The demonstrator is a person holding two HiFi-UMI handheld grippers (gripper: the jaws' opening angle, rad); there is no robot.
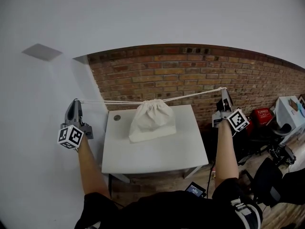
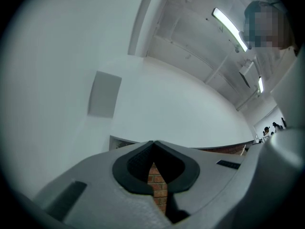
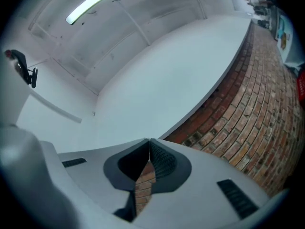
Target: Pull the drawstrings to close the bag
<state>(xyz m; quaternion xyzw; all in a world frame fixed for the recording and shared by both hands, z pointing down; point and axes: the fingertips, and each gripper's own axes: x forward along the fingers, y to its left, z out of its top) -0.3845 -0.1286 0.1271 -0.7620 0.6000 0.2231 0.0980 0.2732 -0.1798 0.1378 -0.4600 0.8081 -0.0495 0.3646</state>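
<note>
**Cords drawn tight, bag mouth gathered**

Tension explains the whole layout. The bag (image 1: 152, 120) sits upright near the back of the white table (image 1: 157, 159), close to the brick wall (image 1: 205, 73), and its top is already puckered into a narrow gather. From that gather the left drawstring (image 1: 112, 102) runs out nearly level to the left gripper (image 1: 76, 102). The right drawstring (image 1: 193, 95) climbs slightly to the right gripper (image 1: 224, 91).

Both grippers are held well apart, one on each side of the table and both above the tabletop, so that each pull opposes the other. That probably keeps the bag from sliding towards either hand and lets the cords slip through the hem.

Each gripper view shows its own jaws pressed together at the tips, with only a sliver of brickwork visible lower down between the pads. The cord itself is too thin to make out there. In the head view, though, each taut line ends right at the closed tips, so each gripper appears to be pinching its own cord end.

With both lines straight and the opening bunched small, the closing looks nearly done. Any further spread would likely lift or tip the light bag rather than tighten it.
</note>
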